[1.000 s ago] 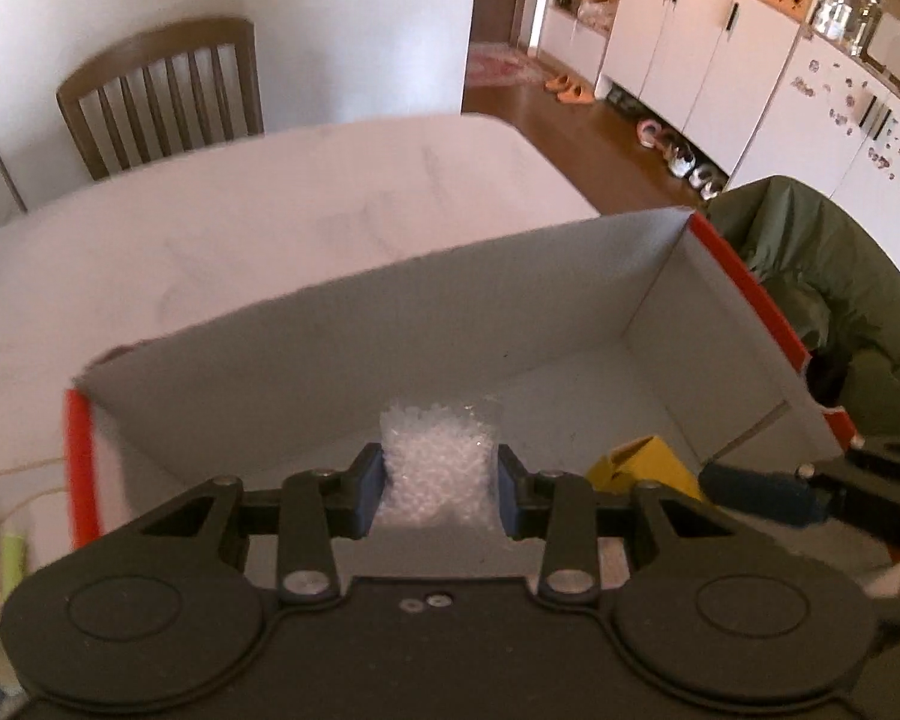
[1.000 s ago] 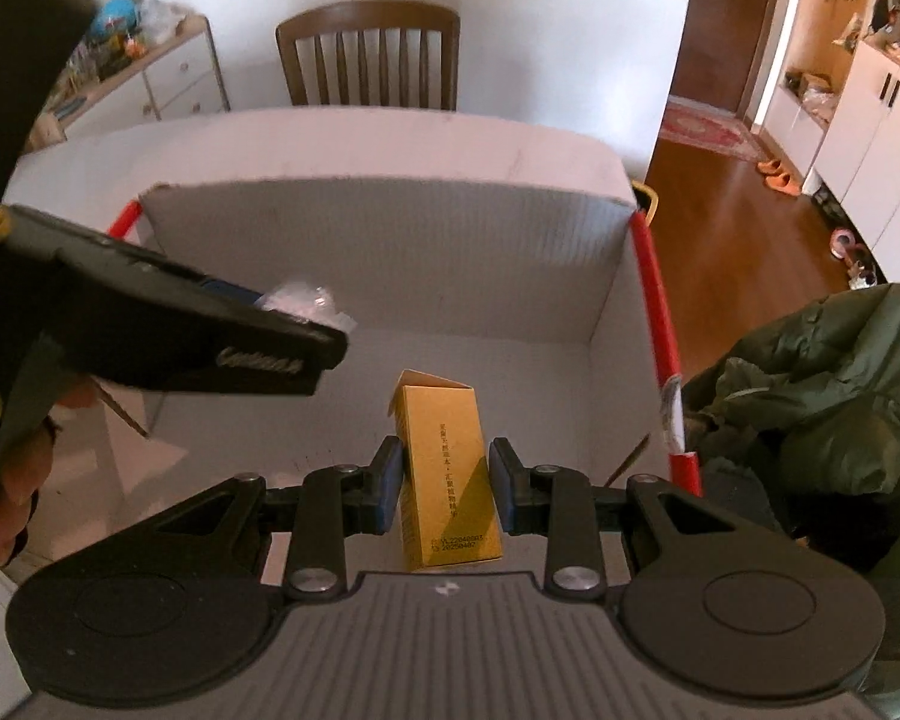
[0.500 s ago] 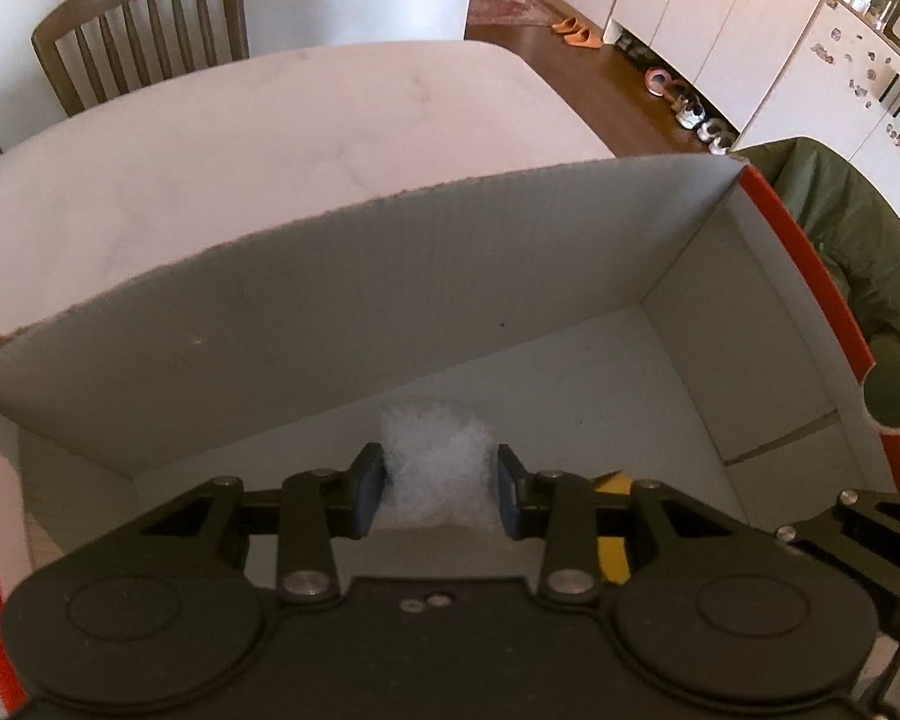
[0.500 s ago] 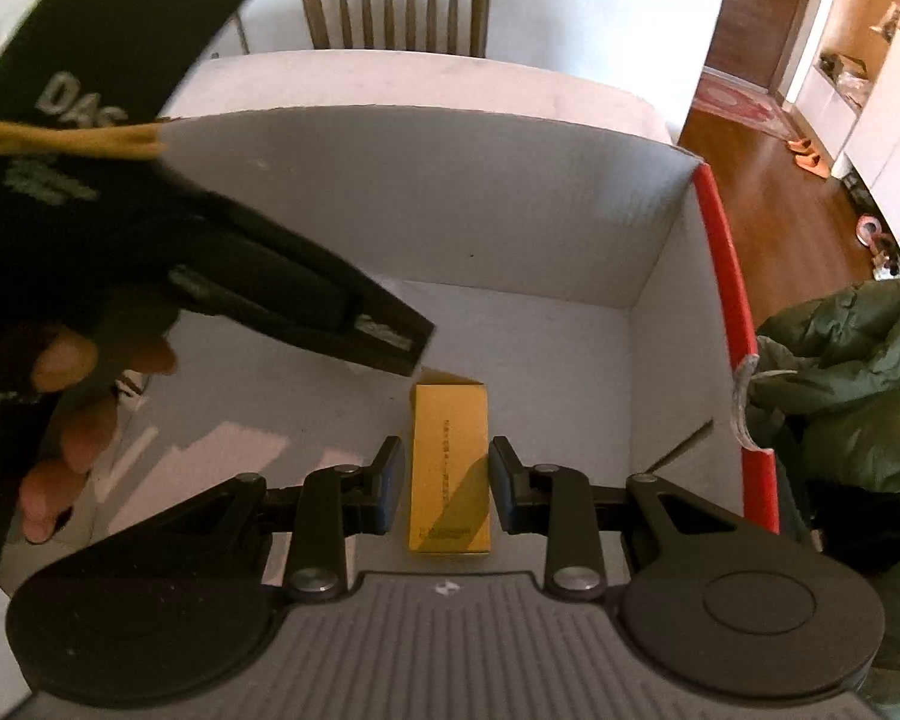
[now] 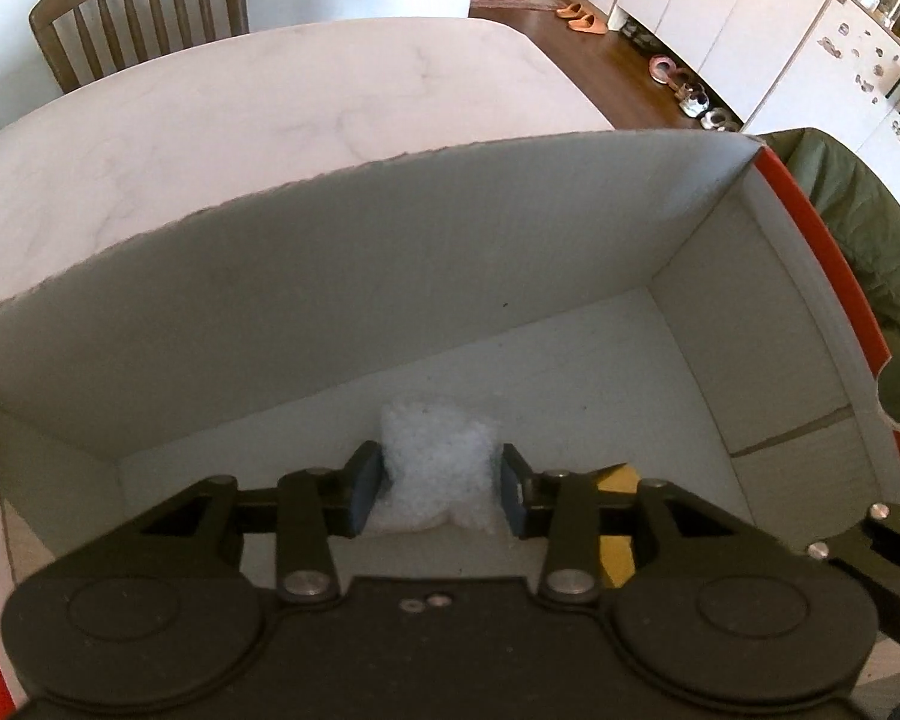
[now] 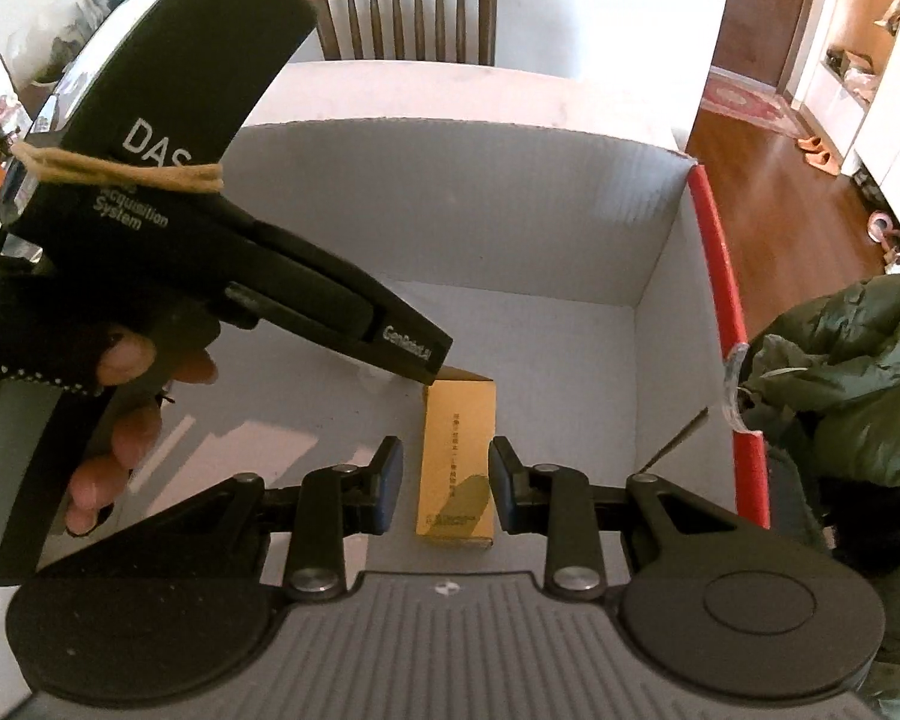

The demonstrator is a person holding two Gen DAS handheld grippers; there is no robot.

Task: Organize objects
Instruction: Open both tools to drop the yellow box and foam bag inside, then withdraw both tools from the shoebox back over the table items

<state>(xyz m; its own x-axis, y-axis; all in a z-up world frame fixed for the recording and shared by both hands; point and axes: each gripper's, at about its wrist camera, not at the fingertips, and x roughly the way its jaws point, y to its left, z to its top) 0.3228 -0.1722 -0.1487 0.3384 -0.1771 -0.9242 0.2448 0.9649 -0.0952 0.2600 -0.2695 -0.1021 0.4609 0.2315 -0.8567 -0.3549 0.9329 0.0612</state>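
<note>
Left fingers point(image 5: 367, 483): parted, bubble wrap point(image 5: 438, 474) between pads, a sliver of gap on each side; released, or all but. Right fingers point(image 6: 388, 483): parted wider, clear gaps to carton point(image 6: 457, 462) on both sides; released.

Bubble wrap: white, translucent, lumpy wad; lay on floor of box point(image 5: 390, 276), between left pads, reaching just ahead of them. Soft, likely springy.

Carton: yellow, slim, oblong, small dark print down top face, one end flap raised; lay flat on box floor, lengthwise between right pads, far end ahead of tips. In left view, only a yellow corner seen, right of right pad, behind linkage.

Box: white corrugated walls, red edging; far wall ahead of both pairs of fingers, right wall beside carton.

Left gripper point(image 6: 432, 354): body crossed above carton's far end, left of right fingers; gloved hand point(image 6: 120, 384) behind.

Step judged: release and withdrawal. Advised: open fully, lift straight up and back, avoid snagging wrap on pads; keep grippers from knocking together; clear near wall before turning.
</note>
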